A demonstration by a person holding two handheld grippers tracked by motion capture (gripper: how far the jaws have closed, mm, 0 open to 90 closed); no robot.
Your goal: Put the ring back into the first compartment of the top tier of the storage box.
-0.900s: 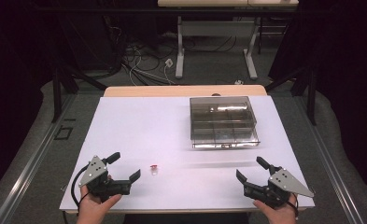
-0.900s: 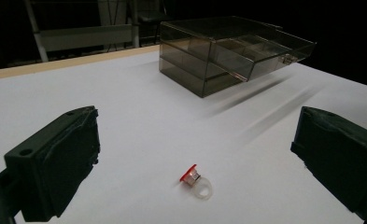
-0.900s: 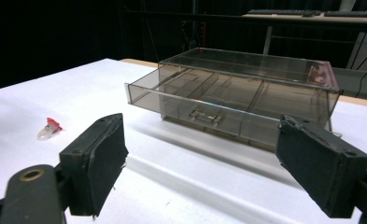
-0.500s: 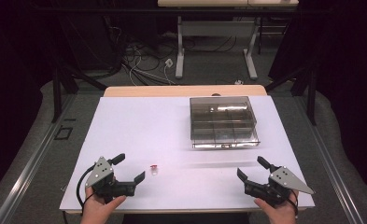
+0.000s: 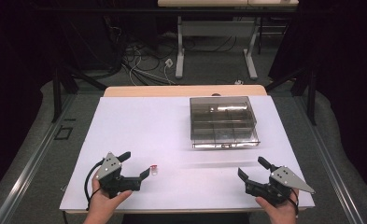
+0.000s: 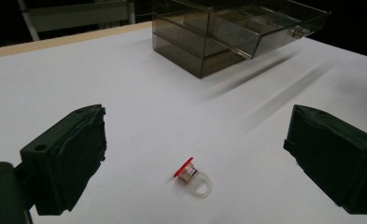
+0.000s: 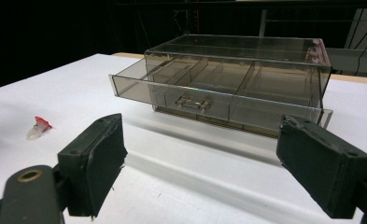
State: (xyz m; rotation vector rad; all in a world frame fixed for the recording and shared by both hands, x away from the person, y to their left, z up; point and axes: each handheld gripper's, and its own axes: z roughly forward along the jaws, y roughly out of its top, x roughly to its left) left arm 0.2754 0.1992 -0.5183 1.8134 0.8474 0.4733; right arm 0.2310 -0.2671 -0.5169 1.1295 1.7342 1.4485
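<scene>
On the counter (image 5: 139, 121) we find the drawer box (image 5: 222, 120) at one o'clock of centre, the small ring (image 5: 154, 171) at seven o'clock, our left hand-held gripper (image 5: 135, 166) just beside the ring at its nine o'clock, and our right hand-held gripper (image 5: 252, 169) at five o'clock.

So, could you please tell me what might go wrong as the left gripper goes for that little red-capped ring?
1. The ring is tiny and lies flat on the table, so the wide-open left gripper could easily nudge it away instead of catching it.
2. The drawer of the clear box is only partly pulled out, so a drop could miss its compartments.
</scene>
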